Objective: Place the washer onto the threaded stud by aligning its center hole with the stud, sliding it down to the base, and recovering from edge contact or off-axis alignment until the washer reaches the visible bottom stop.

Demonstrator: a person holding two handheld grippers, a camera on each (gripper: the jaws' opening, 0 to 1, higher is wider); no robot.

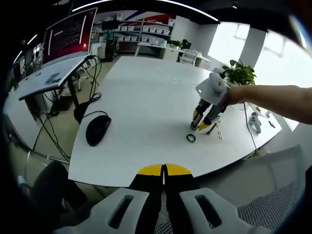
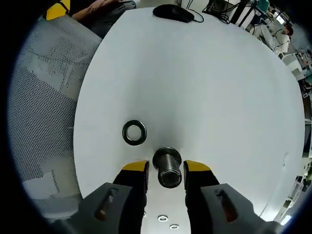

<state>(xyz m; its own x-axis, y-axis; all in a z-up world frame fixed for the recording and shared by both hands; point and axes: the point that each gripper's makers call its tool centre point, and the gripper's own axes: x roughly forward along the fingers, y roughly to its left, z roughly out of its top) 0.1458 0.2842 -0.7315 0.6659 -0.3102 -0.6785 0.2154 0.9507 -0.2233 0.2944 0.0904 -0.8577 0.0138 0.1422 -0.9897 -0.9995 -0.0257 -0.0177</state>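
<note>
1. The right claw (image 2: 165, 170) points down at the white counter (image 2: 204, 87), its yellow-tipped jaws spread on either side of the stud (image 2: 167, 166). Whether the pads touch the stud I cannot tell.
2. The stud is a short threaded metal piece seen end-on between those jaws, standing on the counter.
3. The washer (image 2: 134, 132), a dark ring, lies flat on the counter just to the left of the stud and a little farther off, apart from it and not on it.
4. Two small white rings (image 2: 168, 222) lie on the counter near the claw's base.
5. A black mouse (image 2: 173, 12) with its cord sits at the counter's far edge.
6. In the left gripper view, the left claw (image 1: 164, 169) is held back off the near edge of the counter, its jaws pressed together with nothing between them.
7. From there the right claw (image 1: 201, 123) shows on the right, held by a hand (image 1: 234, 95), tips down at the counter, with the washer (image 1: 191, 138) just on its near side.
8. A mesh chair (image 2: 44, 102) stands beside the counter.
</note>
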